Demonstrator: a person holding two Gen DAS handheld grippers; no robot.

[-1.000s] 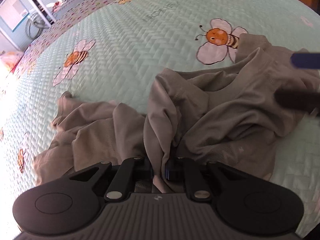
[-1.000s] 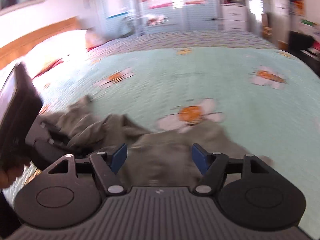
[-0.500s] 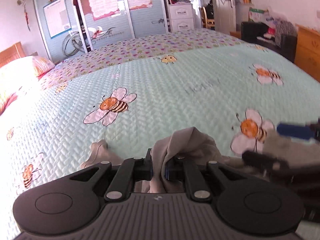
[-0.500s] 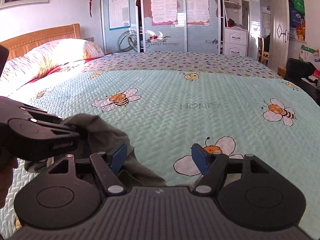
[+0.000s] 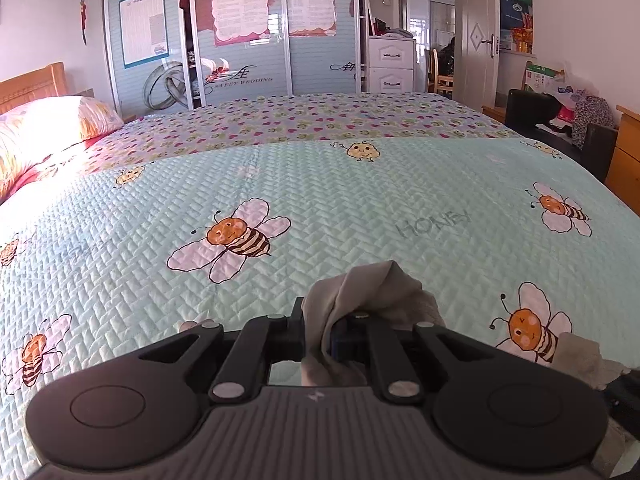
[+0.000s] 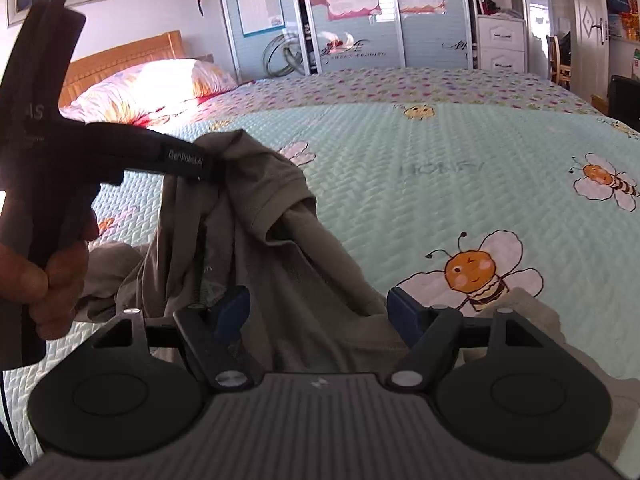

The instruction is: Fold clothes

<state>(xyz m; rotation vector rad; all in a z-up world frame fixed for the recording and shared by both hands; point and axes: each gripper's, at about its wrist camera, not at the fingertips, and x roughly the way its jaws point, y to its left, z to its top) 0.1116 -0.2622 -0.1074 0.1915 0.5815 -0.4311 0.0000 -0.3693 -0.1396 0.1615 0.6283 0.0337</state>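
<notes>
A grey-brown garment [image 6: 276,216] hangs in folds above the bee-print bedspread [image 6: 440,168]. My left gripper [image 5: 326,334] is shut on a bunch of that cloth [image 5: 372,288], which bulges up over its fingers. In the right wrist view the left gripper [image 6: 208,162] holds the garment's top at the upper left, with a hand [image 6: 52,276] on its handle. My right gripper [image 6: 318,310] stands open with blue pads [image 6: 402,306] wide apart. The hanging cloth drapes down between its fingers and over its body.
The bed [image 5: 360,208] stretches ahead, with a pillow [image 5: 52,128] and wooden headboard at the left. Sliding wardrobe doors [image 5: 240,40] stand behind it. Drawers, a door and dark furniture [image 5: 560,128] crowd the right side.
My left gripper has risen and tilted up from the bed, lifting the garment with it. The right gripper stayed open while the cloth came to hang between its fingers.
</notes>
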